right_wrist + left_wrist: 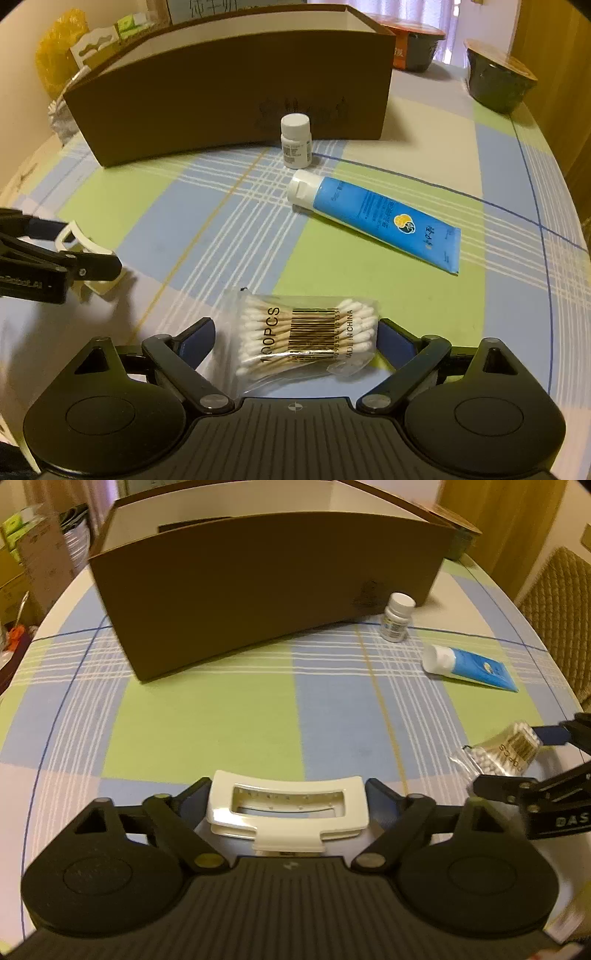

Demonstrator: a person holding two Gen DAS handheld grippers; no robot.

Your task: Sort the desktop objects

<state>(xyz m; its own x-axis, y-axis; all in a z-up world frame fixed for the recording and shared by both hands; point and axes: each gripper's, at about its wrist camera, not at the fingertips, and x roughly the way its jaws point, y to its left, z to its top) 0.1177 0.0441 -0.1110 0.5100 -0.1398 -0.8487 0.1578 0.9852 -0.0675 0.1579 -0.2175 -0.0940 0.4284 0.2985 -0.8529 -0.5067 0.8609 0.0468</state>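
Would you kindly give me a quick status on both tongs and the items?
Left tongs open around white magnifier. Right tongs open around cotton swab pack. Cardboard box ahead; bottle, blue tube between.

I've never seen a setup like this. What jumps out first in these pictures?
A big brown cardboard box fills the far side of a checked tablecloth, with a small white bottle and a blue tube lying in front. Up close, the right gripper straddles a bag of cotton swabs, and the left gripper a white plastic frame.
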